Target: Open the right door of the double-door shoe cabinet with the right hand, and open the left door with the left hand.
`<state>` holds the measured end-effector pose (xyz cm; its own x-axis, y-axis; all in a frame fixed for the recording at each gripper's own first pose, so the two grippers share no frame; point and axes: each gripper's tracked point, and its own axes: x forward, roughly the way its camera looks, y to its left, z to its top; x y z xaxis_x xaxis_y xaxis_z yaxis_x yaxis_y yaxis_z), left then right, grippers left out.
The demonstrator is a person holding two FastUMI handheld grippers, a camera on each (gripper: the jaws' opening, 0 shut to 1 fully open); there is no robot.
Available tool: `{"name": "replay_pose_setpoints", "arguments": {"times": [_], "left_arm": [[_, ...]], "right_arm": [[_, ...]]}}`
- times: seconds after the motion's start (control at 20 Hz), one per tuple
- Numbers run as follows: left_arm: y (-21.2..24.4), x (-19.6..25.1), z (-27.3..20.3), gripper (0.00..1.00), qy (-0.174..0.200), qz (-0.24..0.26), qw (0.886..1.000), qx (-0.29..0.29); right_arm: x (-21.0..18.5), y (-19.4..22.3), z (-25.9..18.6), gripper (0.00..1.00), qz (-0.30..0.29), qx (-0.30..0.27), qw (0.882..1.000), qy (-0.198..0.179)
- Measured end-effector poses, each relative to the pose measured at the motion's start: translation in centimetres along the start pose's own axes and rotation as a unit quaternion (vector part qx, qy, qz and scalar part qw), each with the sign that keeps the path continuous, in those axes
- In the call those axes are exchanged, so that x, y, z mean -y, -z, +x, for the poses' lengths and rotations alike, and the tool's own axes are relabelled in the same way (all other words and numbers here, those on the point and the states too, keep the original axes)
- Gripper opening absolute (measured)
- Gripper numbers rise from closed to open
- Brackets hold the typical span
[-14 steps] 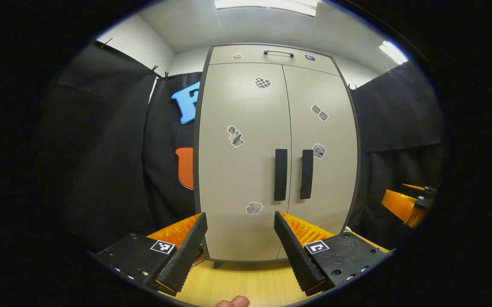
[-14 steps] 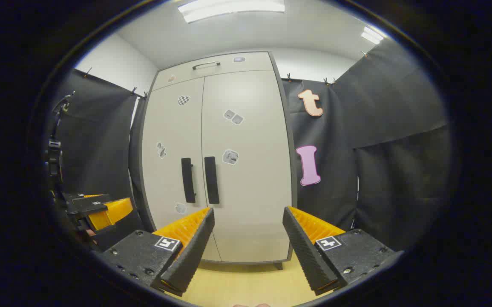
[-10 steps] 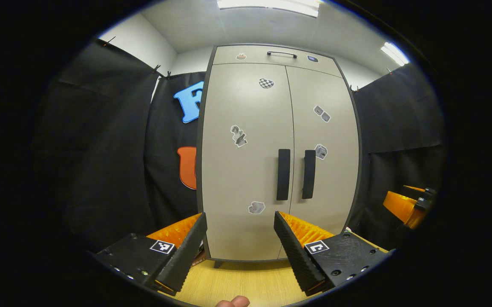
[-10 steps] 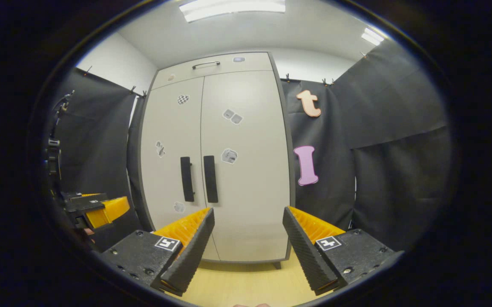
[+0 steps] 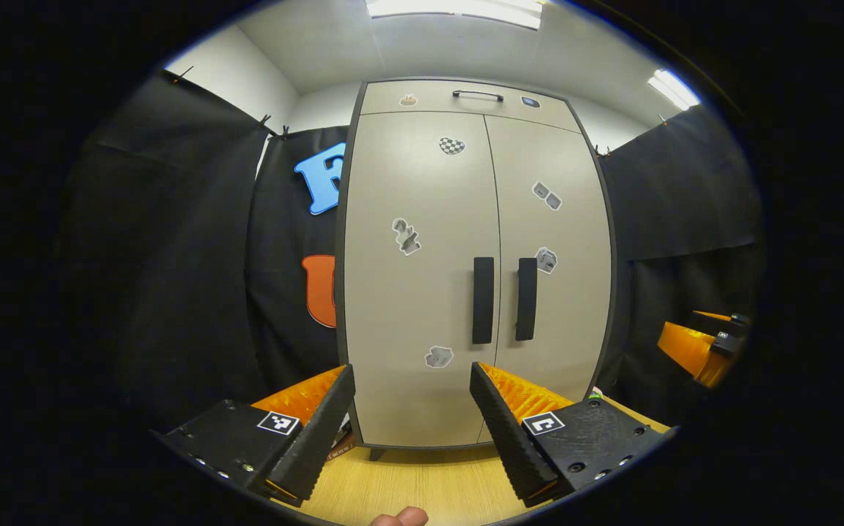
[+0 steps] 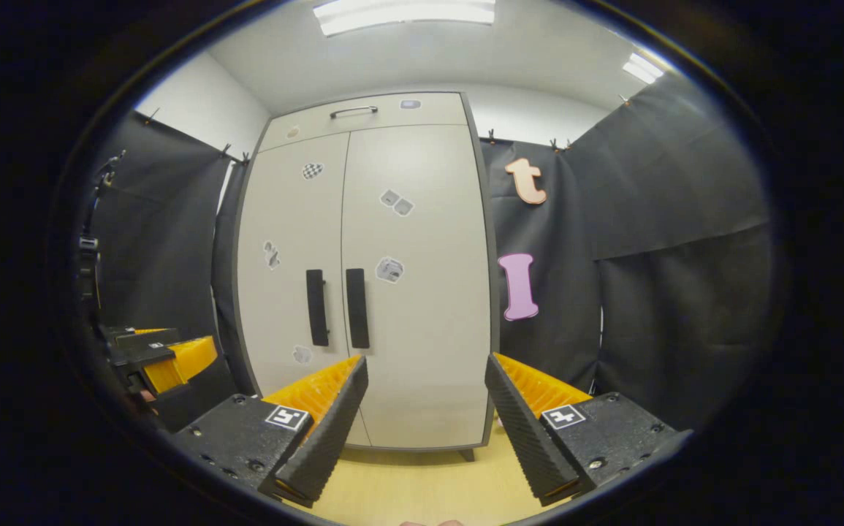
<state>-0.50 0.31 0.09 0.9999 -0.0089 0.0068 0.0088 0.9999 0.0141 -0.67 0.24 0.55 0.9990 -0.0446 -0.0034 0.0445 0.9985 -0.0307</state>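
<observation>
Facing the closed beige double-door shoe cabinet (image 5: 422, 292): approach step. Left gripper (image 5: 412, 409) and right gripper (image 6: 425, 405) gape wide, empty. Next, right gripper must reach the right door's black vertical bar handle (image 6: 356, 308).

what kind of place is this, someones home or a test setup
Most likely a staged recording booth, not a home: black cloth hangs as walls around a lone double-door shoe cabinet with small stickers on its closed doors, under office-style ceiling lights. Both open grippers face it.
</observation>
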Motion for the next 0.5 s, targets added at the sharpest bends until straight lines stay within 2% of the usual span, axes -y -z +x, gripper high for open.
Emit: {"name": "replay_pose_setpoints", "arguments": {"times": [0.15,0.5], "left_arm": [[-0.2,0.1,0.1,0.95,0.001,0.004,1.0,0.003],[-0.3,0.4,0.1,0.95,0.006,0.008,1.0,0.007]], "right_arm": [[-0.1,-0.2,0.1,0.98,-0.004,0.002,1.0,0.002],[-0.4,0.0,1.2,1.0,-0.001,-0.004,1.0,0.001]]}}
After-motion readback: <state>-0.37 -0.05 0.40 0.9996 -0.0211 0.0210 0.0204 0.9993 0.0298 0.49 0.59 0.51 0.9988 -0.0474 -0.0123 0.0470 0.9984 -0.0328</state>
